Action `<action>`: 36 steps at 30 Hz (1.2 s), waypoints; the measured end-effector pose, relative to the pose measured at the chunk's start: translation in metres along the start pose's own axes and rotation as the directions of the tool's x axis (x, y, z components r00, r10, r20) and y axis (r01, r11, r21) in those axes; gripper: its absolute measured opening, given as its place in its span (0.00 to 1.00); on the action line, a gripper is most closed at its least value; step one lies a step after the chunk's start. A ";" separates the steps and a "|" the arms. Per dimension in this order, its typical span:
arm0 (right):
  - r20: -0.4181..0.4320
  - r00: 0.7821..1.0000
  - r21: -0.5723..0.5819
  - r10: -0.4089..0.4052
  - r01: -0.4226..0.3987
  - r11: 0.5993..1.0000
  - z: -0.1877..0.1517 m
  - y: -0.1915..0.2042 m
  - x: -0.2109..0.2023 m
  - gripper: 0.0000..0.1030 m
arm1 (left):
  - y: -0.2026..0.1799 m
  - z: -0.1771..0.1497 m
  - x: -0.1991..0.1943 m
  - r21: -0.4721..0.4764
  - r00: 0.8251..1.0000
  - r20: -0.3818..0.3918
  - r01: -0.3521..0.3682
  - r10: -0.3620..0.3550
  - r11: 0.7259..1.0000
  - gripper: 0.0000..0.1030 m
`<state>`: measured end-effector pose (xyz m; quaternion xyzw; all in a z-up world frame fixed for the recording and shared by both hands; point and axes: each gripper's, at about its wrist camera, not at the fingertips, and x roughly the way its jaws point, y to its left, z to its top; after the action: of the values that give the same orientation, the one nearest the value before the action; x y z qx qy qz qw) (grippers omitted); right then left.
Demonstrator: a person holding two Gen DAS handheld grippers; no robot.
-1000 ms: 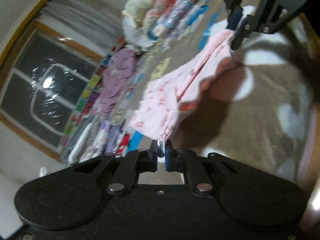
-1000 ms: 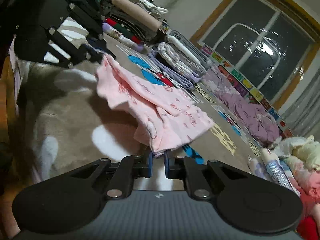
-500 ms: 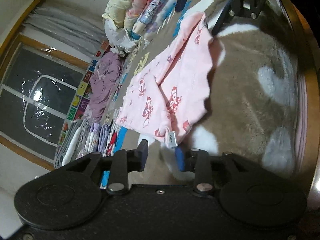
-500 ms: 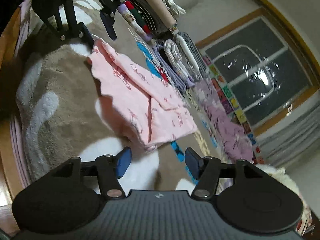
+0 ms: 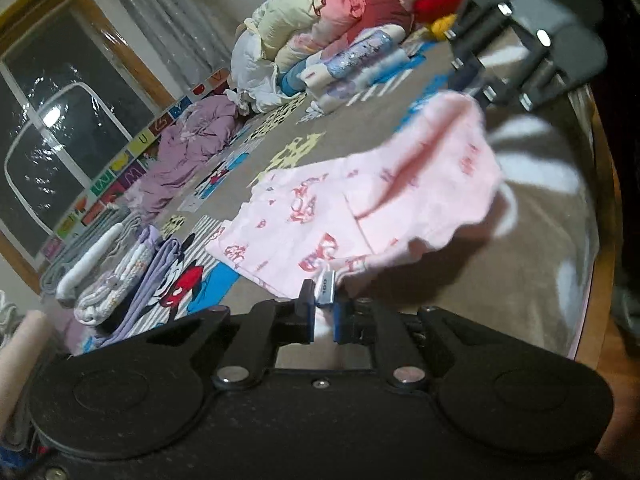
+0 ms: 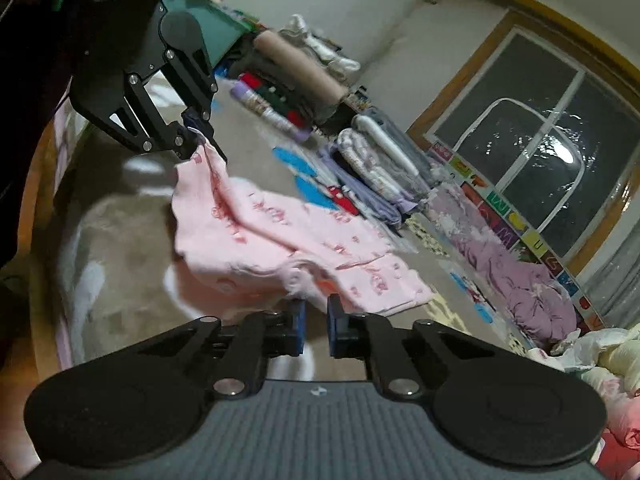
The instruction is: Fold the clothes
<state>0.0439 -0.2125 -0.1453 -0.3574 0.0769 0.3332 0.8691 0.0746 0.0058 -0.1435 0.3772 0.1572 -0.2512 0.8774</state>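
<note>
A pink printed garment [image 5: 360, 208] hangs stretched between my two grippers above a brown fuzzy rug [image 5: 540, 280]. My left gripper [image 5: 323, 318] is shut on its near edge, by a small grey label [image 5: 326, 282]. In the right wrist view the same garment [image 6: 280, 232] runs from the left gripper [image 6: 196, 136] at the upper left to my right gripper [image 6: 316, 320], whose jaws stand close together on the cloth's near edge. The right gripper also shows at the top right of the left wrist view [image 5: 476, 80], holding the far corner.
Folded clothes [image 5: 120, 276] lie in stacks at the left. A purple heap [image 5: 188, 144] lies by the window [image 5: 52, 132]. A pile of unfolded laundry [image 5: 320, 20] lies at the back. Rolled and stacked clothes [image 6: 304, 92] line the far wall.
Half a second ago both grippers were open with the garment lying on the rug. Now both have closed on its edges and lifted it.
</note>
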 end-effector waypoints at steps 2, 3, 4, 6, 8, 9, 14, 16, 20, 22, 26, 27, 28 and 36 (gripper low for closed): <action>-0.020 1.000 -0.028 0.020 -0.020 0.999 -0.002 -0.001 0.003 0.14 | 0.001 -0.001 0.002 0.028 1.000 -0.011 0.019 -0.019 0.999 0.07; -0.039 0.999 -0.069 0.019 -0.022 0.997 -0.005 0.003 0.004 0.24 | 0.000 -0.002 0.003 0.041 1.000 -0.014 0.025 -0.024 0.999 0.08; -0.059 0.998 -0.107 0.013 -0.020 0.994 -0.009 0.007 0.004 0.41 | -0.002 -0.004 0.003 0.047 0.999 -0.018 0.032 -0.031 0.998 0.08; -0.061 0.998 -0.160 -0.001 -0.009 0.987 -0.013 0.015 0.005 0.63 | -0.008 -0.010 0.004 0.093 0.999 -0.034 0.043 -0.040 0.995 0.17; -0.044 0.999 -0.205 -0.009 0.000 0.979 -0.016 0.022 0.004 0.65 | -0.019 -0.015 0.007 0.189 0.999 -0.039 0.020 -0.013 0.982 0.28; -0.035 0.999 -0.222 -0.009 0.001 0.975 -0.017 0.024 0.004 0.64 | -0.025 -0.018 0.009 0.236 0.999 -0.041 0.009 0.001 0.972 0.28; 0.020 1.000 -0.267 0.004 0.002 0.964 -0.016 0.023 0.009 0.55 | -0.024 -0.019 0.012 0.257 1.000 0.007 0.011 -0.013 0.966 0.28; 0.050 0.998 -0.288 0.024 -0.009 0.957 -0.015 0.025 0.008 0.54 | -0.018 -0.020 0.013 0.237 0.999 0.009 0.041 -0.045 0.971 0.17; 0.074 0.990 -0.336 0.123 -0.092 0.937 -0.012 0.032 0.007 0.32 | 0.004 -0.017 0.014 0.073 0.993 0.025 0.114 -0.116 0.991 0.06; 0.069 0.985 -0.286 0.158 -0.133 0.949 -0.007 0.025 0.009 0.20 | 0.015 -0.015 0.014 -0.004 0.989 0.044 0.144 -0.144 0.990 0.06; 0.078 0.972 -0.136 0.220 -0.208 0.969 0.002 0.003 0.011 0.20 | 0.039 -0.007 0.019 -0.131 0.979 0.091 0.192 -0.181 0.973 0.06; 0.090 0.968 -0.076 0.235 -0.229 0.970 0.005 -0.007 0.013 0.20 | 0.045 -0.004 0.020 -0.156 0.976 0.102 0.209 -0.194 0.965 0.06; 0.099 0.964 -0.027 0.247 -0.245 0.969 0.006 -0.015 0.016 0.19 | 0.052 -0.002 0.022 -0.182 0.972 0.114 0.225 -0.207 0.957 0.06; 0.179 0.929 0.389 0.324 -0.369 0.844 -0.009 -0.093 0.053 0.20 | 0.088 -0.010 0.064 -0.441 0.944 0.101 0.324 -0.313 0.837 0.06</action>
<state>0.1441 -0.2395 -0.1183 -0.1257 0.1630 0.4791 0.8533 0.1756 0.0443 -0.1291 0.1284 0.2610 -0.3546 0.8886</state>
